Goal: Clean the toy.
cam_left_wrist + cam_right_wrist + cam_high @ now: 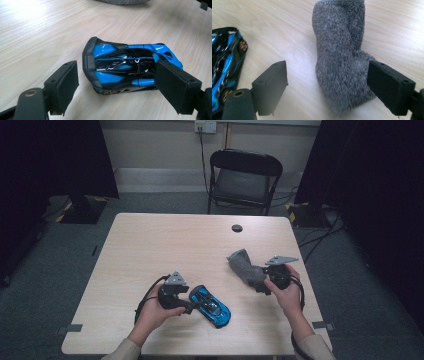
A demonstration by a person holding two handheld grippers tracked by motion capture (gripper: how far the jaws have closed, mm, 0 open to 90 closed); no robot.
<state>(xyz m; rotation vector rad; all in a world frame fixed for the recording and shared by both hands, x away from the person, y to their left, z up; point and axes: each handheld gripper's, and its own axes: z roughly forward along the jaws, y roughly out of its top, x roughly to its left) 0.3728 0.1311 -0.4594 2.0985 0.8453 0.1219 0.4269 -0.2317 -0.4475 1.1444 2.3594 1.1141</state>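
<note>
While both hands rest on the table [150,245], the toy car [212,306] lies near its front edge, left of the grey sock [246,267]. Spread wide, the left gripper [192,306] grasps nothing, its jaws either side of the car's rear. Beside the sock, the right gripper [261,287] is released too.

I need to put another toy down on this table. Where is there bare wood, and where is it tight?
The far half of the light wooden table, from the black round grommet to the left edge, is bare, as is the near-left corner. It is crowded near the front edge: the blue and black toy car and the grey fuzzy sock lie there.
</note>
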